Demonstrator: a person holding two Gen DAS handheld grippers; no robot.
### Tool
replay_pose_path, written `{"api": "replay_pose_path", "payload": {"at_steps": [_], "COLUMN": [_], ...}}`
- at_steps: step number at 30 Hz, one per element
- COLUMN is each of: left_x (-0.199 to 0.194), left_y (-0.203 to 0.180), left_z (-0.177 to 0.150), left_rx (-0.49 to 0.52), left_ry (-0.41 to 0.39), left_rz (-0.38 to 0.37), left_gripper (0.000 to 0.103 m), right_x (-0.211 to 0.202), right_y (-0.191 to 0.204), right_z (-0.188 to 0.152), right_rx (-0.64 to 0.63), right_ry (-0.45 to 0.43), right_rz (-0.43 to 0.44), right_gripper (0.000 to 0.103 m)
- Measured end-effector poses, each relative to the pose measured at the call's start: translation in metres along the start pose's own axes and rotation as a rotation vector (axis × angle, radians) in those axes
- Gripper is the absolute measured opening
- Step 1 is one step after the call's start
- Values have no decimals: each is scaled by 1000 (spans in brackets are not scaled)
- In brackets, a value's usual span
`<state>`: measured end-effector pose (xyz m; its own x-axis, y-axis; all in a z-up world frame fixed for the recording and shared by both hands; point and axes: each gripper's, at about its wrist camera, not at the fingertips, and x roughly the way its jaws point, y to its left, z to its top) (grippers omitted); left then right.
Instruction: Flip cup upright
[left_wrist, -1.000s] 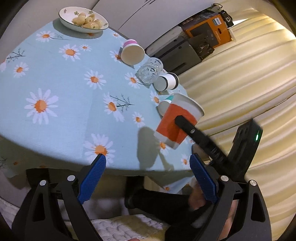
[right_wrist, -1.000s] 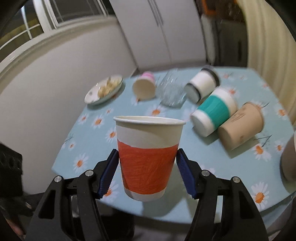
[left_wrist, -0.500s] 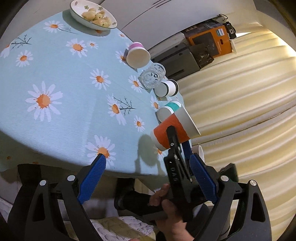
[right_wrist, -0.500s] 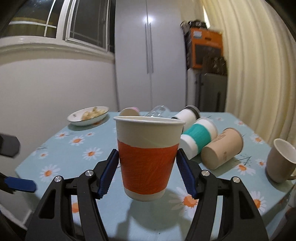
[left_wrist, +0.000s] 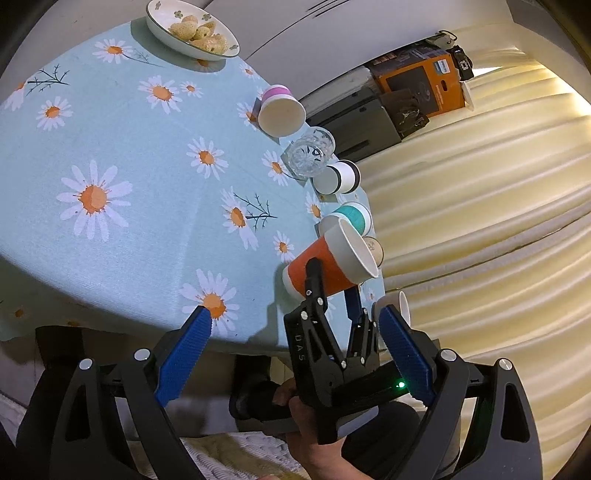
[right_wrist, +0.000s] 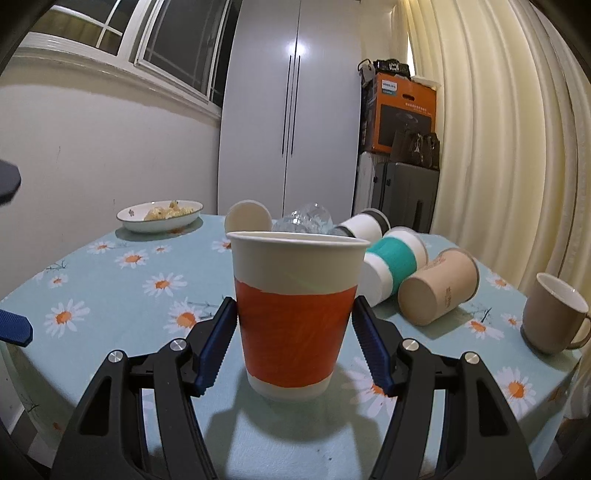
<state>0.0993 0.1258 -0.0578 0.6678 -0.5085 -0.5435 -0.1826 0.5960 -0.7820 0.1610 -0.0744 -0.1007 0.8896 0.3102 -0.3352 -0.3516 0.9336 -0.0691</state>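
Gripping an orange-banded paper cup just above the near edge of the daisy-print tablecloth, the right gripper appears in the left wrist view with its black fingers clenched on the cup's sleeve. The cup's mouth faces away from the cloth and its white base hangs close over it; whether the base touches cannot be told from here. The left gripper hangs idle off the table edge, its ribbed blue pads spread wide and holding nothing. Beyond lie a pink-rimmed cup, a cut-glass tumbler and a white cup with a black band, all on their sides, and a bowl of food at the far edge.

From the right wrist view, the paper cup stands mouth up between the blue pads, its base at or just over the cloth. To finish well, the judgement is that the base should settle flat before the grip eases, with the fingers parting evenly so the thin wall is neither dented nor dragged over. The cup is light, tapered, matte paper with a rolled lip. Behind it lie a teal-sleeved cup and a tan kraft cup; a glazed beige mug stands upright at right.
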Motion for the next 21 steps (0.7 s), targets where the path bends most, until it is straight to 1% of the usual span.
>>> {"api": "replay_pose_path", "payload": {"at_steps": [10, 12, 18, 21], "left_x": [-3, -3, -4, -5], "left_y": [2, 2, 3, 4], "left_z": [0, 0, -1, -1], "left_rx": [-10, -12, -8, 0], "left_ry": [-12, -14, -16, -25], "left_rz": [-5, -8, -10, 5], "left_gripper": [89, 89, 90, 90], "right_x": [-2, -4, -8, -11], "right_y": [-3, -4, -8, -11], "right_z": [-4, -3, 0, 5], "right_rx": [21, 28, 45, 57], "right_ry": [30, 31, 39, 45], "right_rz": [6, 11, 26, 33], "right_gripper": [65, 78, 78, 78]}}
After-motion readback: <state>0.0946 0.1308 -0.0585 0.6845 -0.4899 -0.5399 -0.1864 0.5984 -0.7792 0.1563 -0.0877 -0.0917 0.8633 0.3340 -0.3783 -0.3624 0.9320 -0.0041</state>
